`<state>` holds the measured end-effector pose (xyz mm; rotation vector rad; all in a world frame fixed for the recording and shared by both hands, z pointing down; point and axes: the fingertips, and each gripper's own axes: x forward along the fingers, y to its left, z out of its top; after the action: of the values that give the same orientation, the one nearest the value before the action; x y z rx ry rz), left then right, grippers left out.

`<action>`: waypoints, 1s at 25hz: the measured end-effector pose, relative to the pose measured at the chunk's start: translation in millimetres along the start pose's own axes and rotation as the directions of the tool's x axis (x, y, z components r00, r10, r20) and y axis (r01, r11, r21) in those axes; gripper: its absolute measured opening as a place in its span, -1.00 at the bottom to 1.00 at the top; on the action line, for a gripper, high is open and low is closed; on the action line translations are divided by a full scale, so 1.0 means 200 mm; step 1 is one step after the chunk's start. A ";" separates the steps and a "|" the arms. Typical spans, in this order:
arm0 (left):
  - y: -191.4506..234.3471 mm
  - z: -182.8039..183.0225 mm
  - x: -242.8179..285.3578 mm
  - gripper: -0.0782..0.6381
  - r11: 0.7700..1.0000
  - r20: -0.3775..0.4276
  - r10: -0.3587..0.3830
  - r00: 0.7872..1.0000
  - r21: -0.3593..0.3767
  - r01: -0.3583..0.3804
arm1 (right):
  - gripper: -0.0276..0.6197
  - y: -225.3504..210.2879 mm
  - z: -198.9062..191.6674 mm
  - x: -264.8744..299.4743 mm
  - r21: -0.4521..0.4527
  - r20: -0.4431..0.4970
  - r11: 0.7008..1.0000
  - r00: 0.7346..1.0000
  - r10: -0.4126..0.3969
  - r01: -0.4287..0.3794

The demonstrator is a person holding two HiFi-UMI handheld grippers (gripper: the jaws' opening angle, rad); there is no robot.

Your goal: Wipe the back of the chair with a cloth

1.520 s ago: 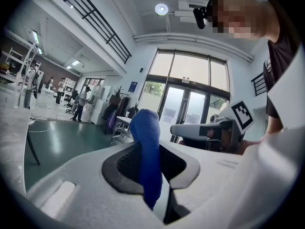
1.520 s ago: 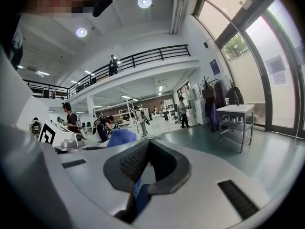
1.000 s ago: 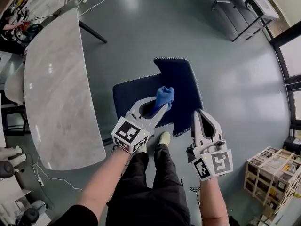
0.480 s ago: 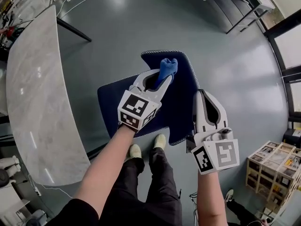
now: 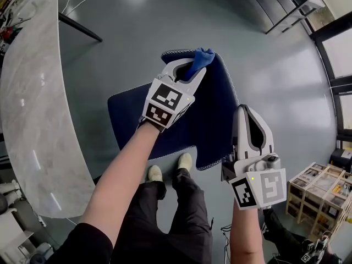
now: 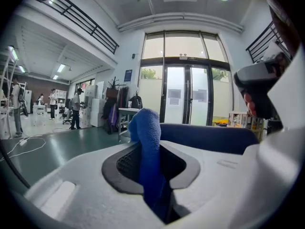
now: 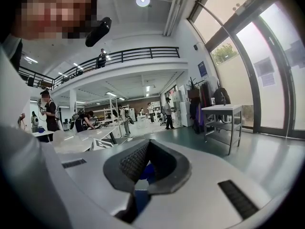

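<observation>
A dark blue chair stands below me, its backrest (image 5: 212,111) rising toward me and its seat (image 5: 129,117) to the left. My left gripper (image 5: 196,66) is shut on a blue cloth (image 5: 202,56), which is bunched at the backrest's top edge. In the left gripper view the cloth (image 6: 146,137) sticks up between the jaws, and the backrest's blue edge (image 6: 214,137) runs just behind it. My right gripper (image 5: 246,110) hangs shut beside the backrest's right edge and holds nothing. In the right gripper view only a bit of blue chair shows through the gap in my right gripper (image 7: 143,171).
A long marble table (image 5: 27,109) curves along the left. A wooden crate (image 5: 322,194) sits at the lower right, and metal table frames (image 5: 286,4) stand at the top right. The person's feet (image 5: 185,161) rest just in front of the chair on the grey floor.
My left gripper has carried the cloth up the backrest from its middle to its top edge. The right gripper has stayed by the right edge, sinking slightly.
</observation>
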<state>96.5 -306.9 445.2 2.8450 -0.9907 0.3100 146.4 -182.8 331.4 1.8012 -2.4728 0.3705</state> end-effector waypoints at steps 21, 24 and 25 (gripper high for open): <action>-0.84 -0.12 -0.24 -0.56 0.947 0.025 -0.319 0.947 -0.029 0.320 | -0.88 -0.02 -0.08 -0.25 0.052 -0.037 0.996 0.996 -0.076 0.078; -0.94 -0.15 -0.29 -0.56 0.935 0.028 -0.350 0.936 -0.044 0.351 | -0.88 -0.01 -0.08 -0.28 0.044 -0.038 0.995 0.995 -0.090 0.092; -0.97 -0.16 -0.31 -0.56 0.932 0.031 -0.358 0.933 -0.046 0.360 | -0.88 0.00 -0.08 -0.29 0.040 -0.036 0.995 0.995 -0.095 0.096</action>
<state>165.1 -113.2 453.6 2.9098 -0.4535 0.2125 164.0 -124.8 335.1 1.9035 -2.3633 0.4458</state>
